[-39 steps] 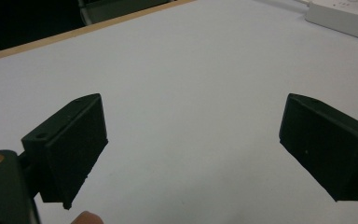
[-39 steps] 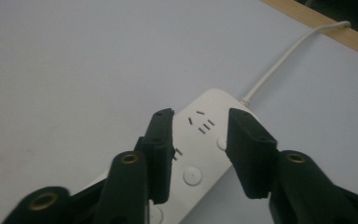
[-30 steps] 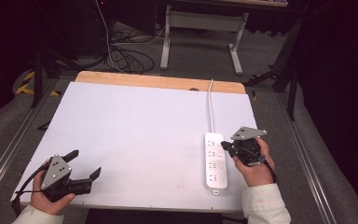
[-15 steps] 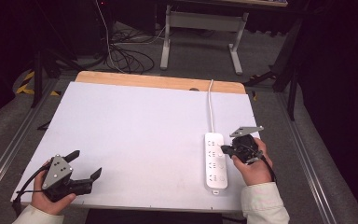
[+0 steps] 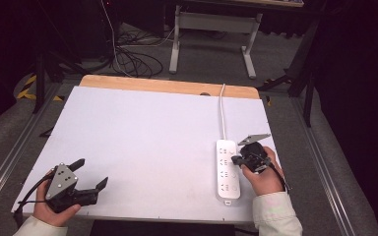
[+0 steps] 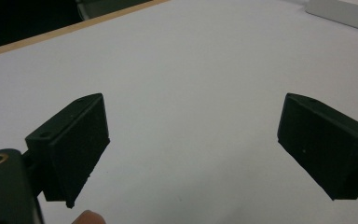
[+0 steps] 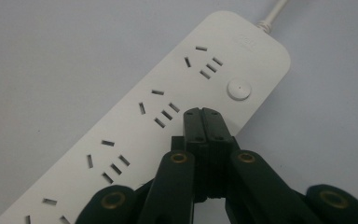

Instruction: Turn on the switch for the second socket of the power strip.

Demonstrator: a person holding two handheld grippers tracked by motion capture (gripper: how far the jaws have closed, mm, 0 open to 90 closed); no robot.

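Observation:
A white power strip [image 5: 226, 169] lies near the table's right front corner, its cord [image 5: 222, 105] running toward the far edge. My right gripper [image 5: 235, 159] is shut with nothing between its jaws. In the right gripper view its joined tips [image 7: 203, 114] rest over the strip [image 7: 135, 126], just short of a round button [image 7: 239, 89]; whether they touch the strip I cannot tell. At the front left, my left gripper [image 5: 92, 172] is held low over the bare white tabletop with its jaws wide open [image 6: 193, 140] and empty. The strip's end [image 6: 345, 11] shows far off in the left gripper view.
The white table surface [image 5: 147, 132] has a wooden strip [image 5: 167, 86] along its far edge. Beyond it on the floor lie tangled cables [image 5: 128, 59] and a desk frame [image 5: 211, 29]. Metal rails run along both sides of the table.
My right gripper has tipped downward and edged left onto the power strip. The left gripper has stayed where it was.

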